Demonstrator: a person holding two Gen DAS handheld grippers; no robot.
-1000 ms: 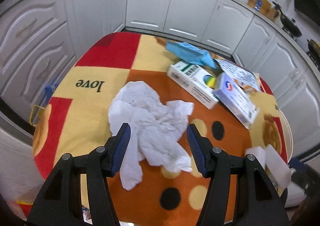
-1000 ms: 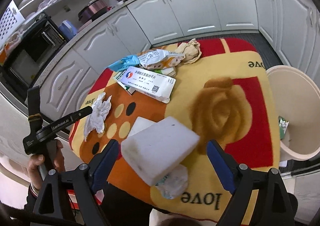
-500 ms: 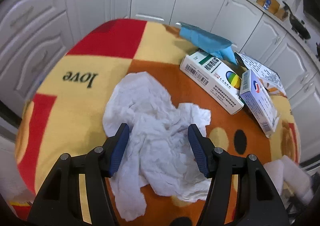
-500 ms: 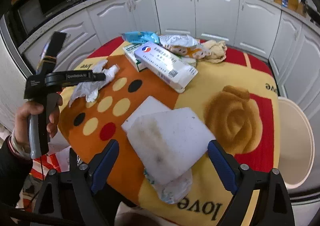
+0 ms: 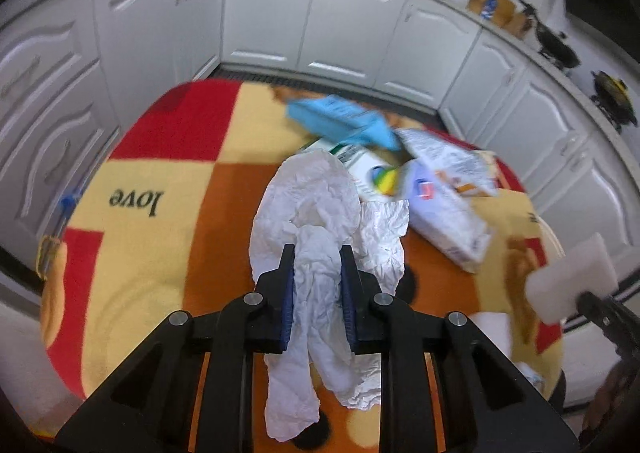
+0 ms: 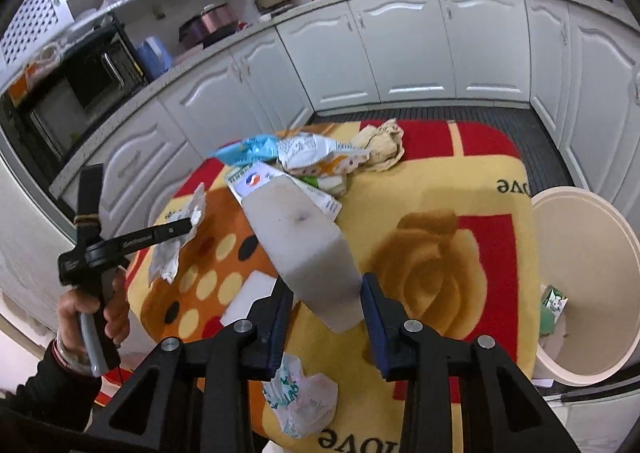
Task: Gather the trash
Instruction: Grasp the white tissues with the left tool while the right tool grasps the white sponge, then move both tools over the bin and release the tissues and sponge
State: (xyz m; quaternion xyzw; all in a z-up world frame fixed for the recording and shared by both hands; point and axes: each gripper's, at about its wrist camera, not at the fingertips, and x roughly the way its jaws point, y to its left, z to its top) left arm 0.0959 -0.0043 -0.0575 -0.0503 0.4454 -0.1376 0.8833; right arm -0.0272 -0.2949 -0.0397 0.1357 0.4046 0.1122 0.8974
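The left gripper (image 5: 317,277) has just closed on the crumpled white tissue (image 5: 312,221). The right gripper (image 6: 326,307) has just closed, pinching the white foam block (image 6: 304,245) above the table (image 6: 472,181).

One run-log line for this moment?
left gripper: just closed on crumpled tissue | right gripper: just closed on white foam block | bin: beside table, open

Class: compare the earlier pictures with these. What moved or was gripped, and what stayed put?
Both grippers have just closed. The left gripper now pinches the crumpled white tissue; the right gripper clamps the white foam block, tilted off the cloth. The medicine boxes, blue wrapper and beige bin stayed put.
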